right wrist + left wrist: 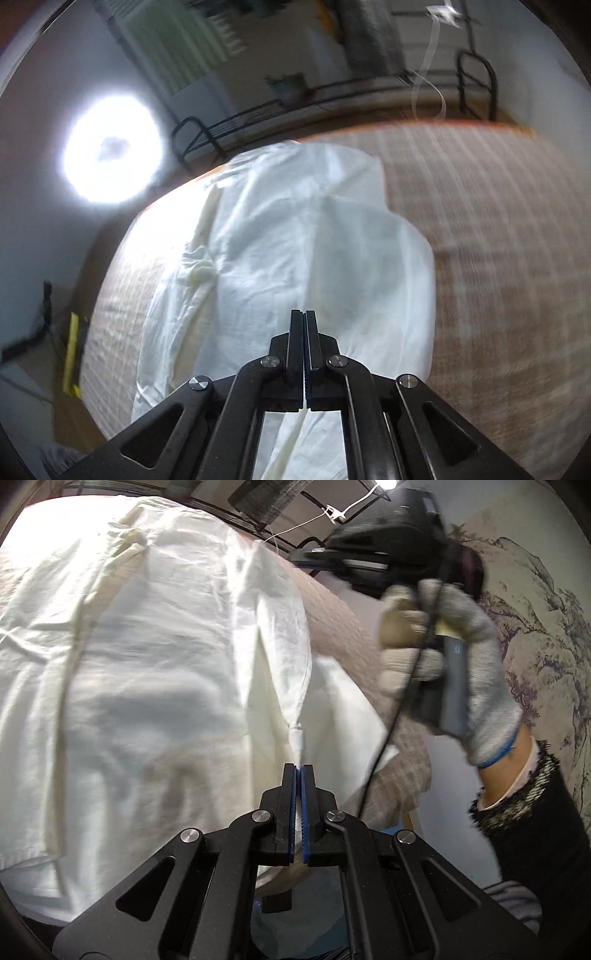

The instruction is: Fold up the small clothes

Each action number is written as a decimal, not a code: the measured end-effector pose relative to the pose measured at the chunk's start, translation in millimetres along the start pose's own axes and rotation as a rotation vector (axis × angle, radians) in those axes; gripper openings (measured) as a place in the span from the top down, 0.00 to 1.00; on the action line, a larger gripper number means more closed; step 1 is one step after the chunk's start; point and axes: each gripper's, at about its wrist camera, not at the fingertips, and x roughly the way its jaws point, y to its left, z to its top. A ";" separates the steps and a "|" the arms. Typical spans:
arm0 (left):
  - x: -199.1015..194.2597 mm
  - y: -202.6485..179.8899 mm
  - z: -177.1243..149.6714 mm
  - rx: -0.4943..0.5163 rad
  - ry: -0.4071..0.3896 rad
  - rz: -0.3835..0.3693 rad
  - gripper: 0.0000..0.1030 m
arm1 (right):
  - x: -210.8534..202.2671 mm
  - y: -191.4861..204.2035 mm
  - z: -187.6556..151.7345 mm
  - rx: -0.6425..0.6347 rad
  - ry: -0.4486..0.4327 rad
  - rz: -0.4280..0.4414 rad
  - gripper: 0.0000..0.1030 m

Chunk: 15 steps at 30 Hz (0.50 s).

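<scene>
I clench my left gripper (pixel 298 766) on the limp white garment's (pixel 147 657) edge, right gripper (pixel 305 313) pinching another hem.

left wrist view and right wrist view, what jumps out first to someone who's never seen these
The big white garment spread over the woven tan table cover fills both views. In the left wrist view, the left gripper is shut on a pinched, stretched corner of it, and the gloved right hand holds the other tool at upper right. In the right wrist view, a bright round lamp glares at left.
</scene>
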 end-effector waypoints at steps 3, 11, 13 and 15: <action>-1.9 2.8 0.8 0.001 -0.007 -0.003 1.00 | -20.8 -12.2 -5.0 0.011 -0.025 -0.011 0.49; 9.4 -17.6 2.6 0.052 0.002 -0.010 1.00 | -22.9 -89.7 -48.7 0.237 -0.005 -0.063 0.50; 16.5 -29.8 2.6 0.091 0.008 -0.004 1.00 | -19.9 -105.3 -64.5 0.273 0.023 -0.025 0.52; 28.5 -41.6 1.1 0.133 0.030 -0.008 1.00 | -21.5 -114.3 -77.3 0.280 0.031 0.019 0.53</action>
